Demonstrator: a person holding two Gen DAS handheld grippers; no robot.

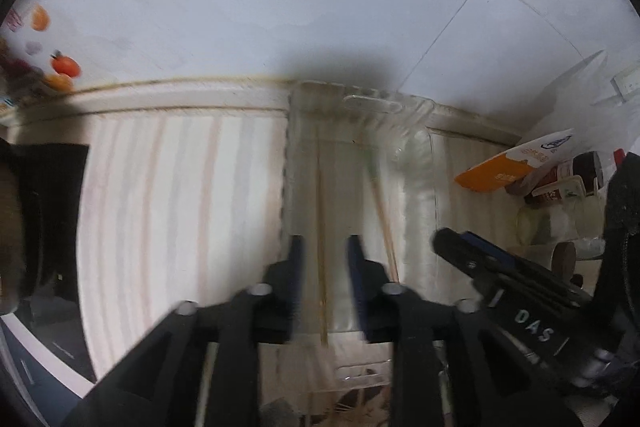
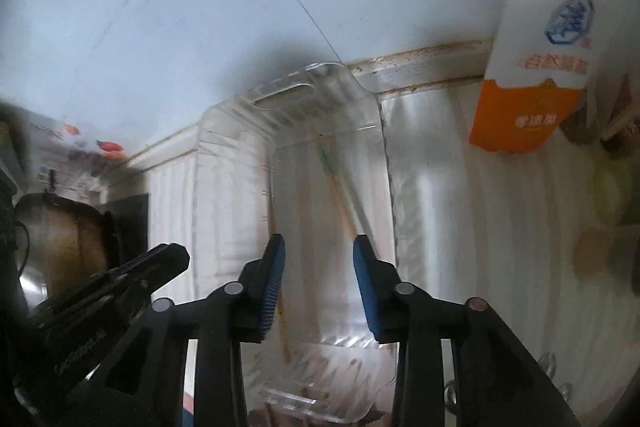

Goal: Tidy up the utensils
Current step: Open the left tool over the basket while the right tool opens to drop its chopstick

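A clear plastic tray (image 1: 416, 163) lies lengthwise on the pale striped counter against the wall; it also shows in the right wrist view (image 2: 376, 155). Two wooden chopsticks lie inside it: one straight (image 1: 321, 211), one slanted with a green tip (image 1: 380, 203), also seen in the right wrist view (image 2: 340, 195). My left gripper (image 1: 324, 259) is open and empty, hovering over the tray's near half. My right gripper (image 2: 318, 255) is open and empty, also over the tray. Each gripper shows in the other's view, the right one (image 1: 472, 259) and the left one (image 2: 160, 263).
An orange and white carton (image 2: 528, 87) leans at the wall to the right, with jars and a cup (image 1: 560, 187) beside it. A metal pot (image 2: 60, 243) and a black stove surface (image 1: 52, 211) sit at the left. More utensils lie below the tray's near end (image 2: 552, 367).
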